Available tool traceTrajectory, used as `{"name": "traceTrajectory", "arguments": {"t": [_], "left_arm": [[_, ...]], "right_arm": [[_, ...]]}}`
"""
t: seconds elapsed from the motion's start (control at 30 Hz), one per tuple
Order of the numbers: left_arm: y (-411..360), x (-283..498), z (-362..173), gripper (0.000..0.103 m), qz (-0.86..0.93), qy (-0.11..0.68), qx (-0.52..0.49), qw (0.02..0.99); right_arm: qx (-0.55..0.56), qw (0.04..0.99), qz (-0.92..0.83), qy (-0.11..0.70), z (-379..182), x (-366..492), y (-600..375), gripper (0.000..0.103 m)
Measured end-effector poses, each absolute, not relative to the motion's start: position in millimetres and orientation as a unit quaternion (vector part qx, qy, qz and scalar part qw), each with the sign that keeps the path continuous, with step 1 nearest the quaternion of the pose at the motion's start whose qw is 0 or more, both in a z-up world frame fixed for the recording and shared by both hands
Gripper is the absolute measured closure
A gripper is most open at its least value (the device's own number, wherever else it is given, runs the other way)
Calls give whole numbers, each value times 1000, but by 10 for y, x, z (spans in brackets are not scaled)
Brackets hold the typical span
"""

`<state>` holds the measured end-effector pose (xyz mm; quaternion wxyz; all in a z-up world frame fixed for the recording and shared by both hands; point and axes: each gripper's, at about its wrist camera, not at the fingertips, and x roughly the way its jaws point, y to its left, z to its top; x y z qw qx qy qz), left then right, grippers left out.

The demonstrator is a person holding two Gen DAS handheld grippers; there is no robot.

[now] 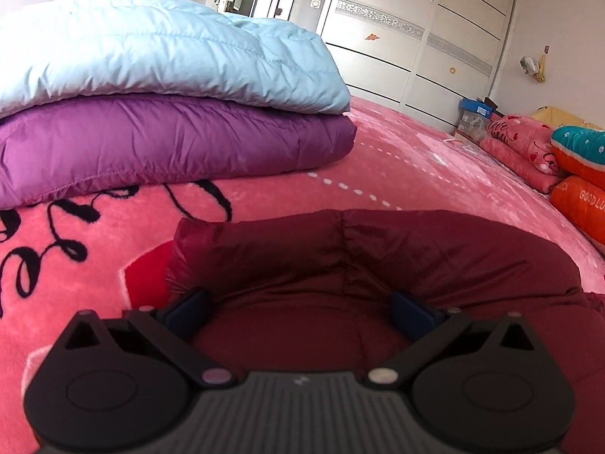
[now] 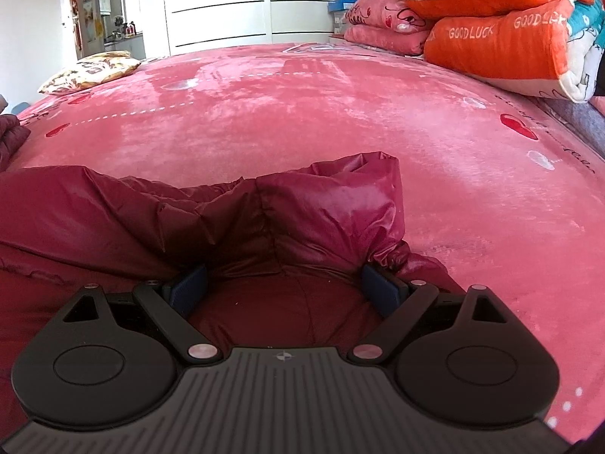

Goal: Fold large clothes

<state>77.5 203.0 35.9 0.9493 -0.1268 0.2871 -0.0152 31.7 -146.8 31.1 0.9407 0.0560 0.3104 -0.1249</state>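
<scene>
Maroon jacket (image 1: 378,265) bulges between the spread fingers (image 1: 189,308) of both grippers

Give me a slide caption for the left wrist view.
Open left gripper over a maroon jacket on a pink bed, folded quilts behind.

Right gripper (image 2: 283,287) in my feed: jaws spread wide, blue pads (image 2: 189,289) either side of a puffy maroon jacket (image 2: 264,219), not pinching it as far as I can tell. The jacket lies bunched on the pink bed cover (image 2: 340,113), with its shiny fold humped just ahead of the pads. Orange GOOD LUCK quilts (image 2: 499,49) are stacked far right, a patterned cushion (image 2: 90,70) far left and a white wardrobe (image 2: 245,3) behind.
</scene>
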Motion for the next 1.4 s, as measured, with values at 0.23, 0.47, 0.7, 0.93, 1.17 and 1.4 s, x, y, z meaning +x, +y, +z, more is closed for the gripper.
{"name": "traceTrajectory", "arguments": {"t": [0.23, 0.47, 0.7, 0.93, 1.17, 1.4], "left_arm": [[1991, 800, 334, 0, -12, 287, -116, 951], [1967, 820, 330, 0, -8, 289, -106, 952], [1950, 835, 344, 0, -5, 290, -98, 952], [1921, 723, 532, 1, 15, 279, -87, 956], [1479, 498, 1063, 1, -12, 236, -61, 970], [771, 717, 1204, 1, -61, 254, -28, 965]], "right_arm": [[57, 943, -124, 305, 297, 292, -1483, 0], [57, 943, -125, 302, 284, 294, -1482, 0], [59, 945, -124, 297, 284, 294, -1494, 0], [74, 947, -118, 289, 294, 269, -1524, 0], [117, 952, -99, 265, 330, 181, -1617, 0], [179, 946, -73, 260, 469, 119, -1801, 0]]}}
